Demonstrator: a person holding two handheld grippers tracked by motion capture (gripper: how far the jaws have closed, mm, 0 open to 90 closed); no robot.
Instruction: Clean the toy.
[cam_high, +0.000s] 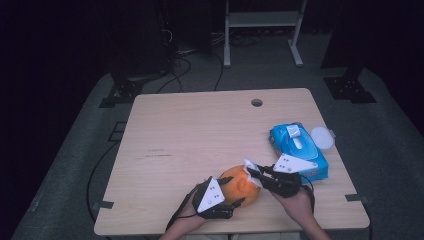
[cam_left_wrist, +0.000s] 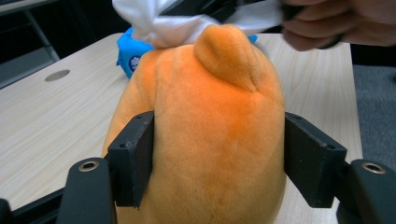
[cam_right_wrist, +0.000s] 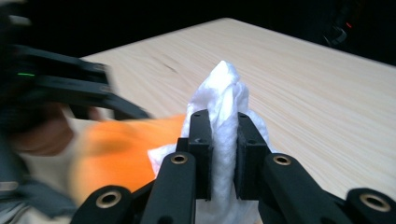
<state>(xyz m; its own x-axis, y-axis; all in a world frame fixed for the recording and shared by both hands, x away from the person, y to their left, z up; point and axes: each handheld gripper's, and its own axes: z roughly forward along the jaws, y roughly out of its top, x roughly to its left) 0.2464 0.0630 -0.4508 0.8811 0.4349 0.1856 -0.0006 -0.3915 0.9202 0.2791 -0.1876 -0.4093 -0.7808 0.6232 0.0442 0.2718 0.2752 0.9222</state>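
An orange plush toy stands near the table's front edge. My left gripper grips it from the near side, and in the left gripper view both black pads press into the toy's flanks. My right gripper comes in from the right, shut on a crumpled white wipe. The wipe lies against the top of the toy beside its nub. In the right gripper view the wipe stands up between the closed jaws of my right gripper, with the toy blurred behind on the left.
A blue pack of wipes lies to the right of the toy, with a white round lid beside it. The wooden table has a cable hole near its far edge. Dark stands and cables lie on the floor beyond.
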